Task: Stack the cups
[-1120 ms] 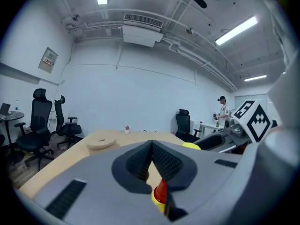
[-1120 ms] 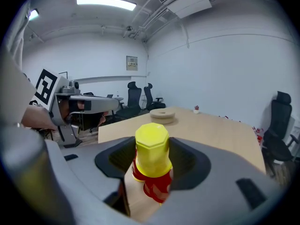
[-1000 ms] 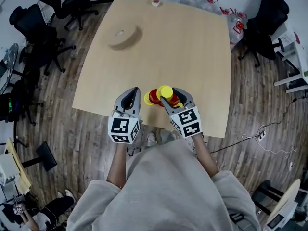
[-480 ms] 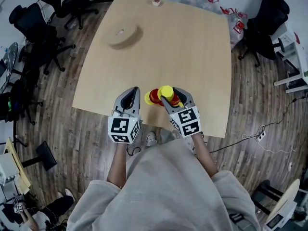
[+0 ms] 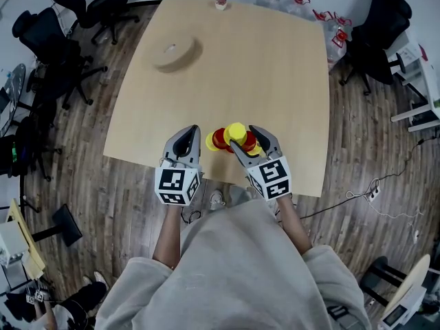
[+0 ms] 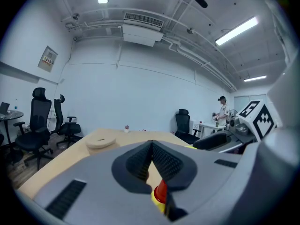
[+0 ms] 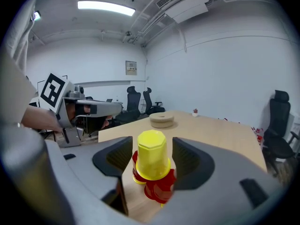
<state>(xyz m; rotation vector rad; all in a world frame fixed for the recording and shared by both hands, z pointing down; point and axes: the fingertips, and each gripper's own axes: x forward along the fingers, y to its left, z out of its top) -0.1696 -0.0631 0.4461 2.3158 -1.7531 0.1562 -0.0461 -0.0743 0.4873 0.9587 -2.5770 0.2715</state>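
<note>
Near the front edge of the wooden table (image 5: 275, 74) stands a cluster of red cups (image 5: 219, 138) and yellow ones, topped by an upside-down yellow cup (image 5: 236, 132). My right gripper (image 5: 245, 139) straddles that top cup (image 7: 152, 161); its jaws are opening, and a narrow gap shows on each side of the cup. Red cups (image 7: 159, 189) sit under it. To the left of the cluster, my left gripper (image 5: 186, 136) is shut with nothing in it. In the left gripper view its pads meet at the tip (image 6: 151, 146), and a red and yellow cup (image 6: 160, 194) peeks out beneath them.
A round wooden disc (image 5: 176, 52) lies at the table's back left, and a small object (image 5: 221, 3) sits at the far edge. Office chairs (image 5: 48, 40) stand to the left, bottles with red caps (image 5: 302, 4) behind the table. A person (image 6: 221, 111) stands far off.
The right gripper's jaws have spread apart from the top yellow cup and the gripper has drawn back slightly. The left gripper and the cups have stayed in place.
</note>
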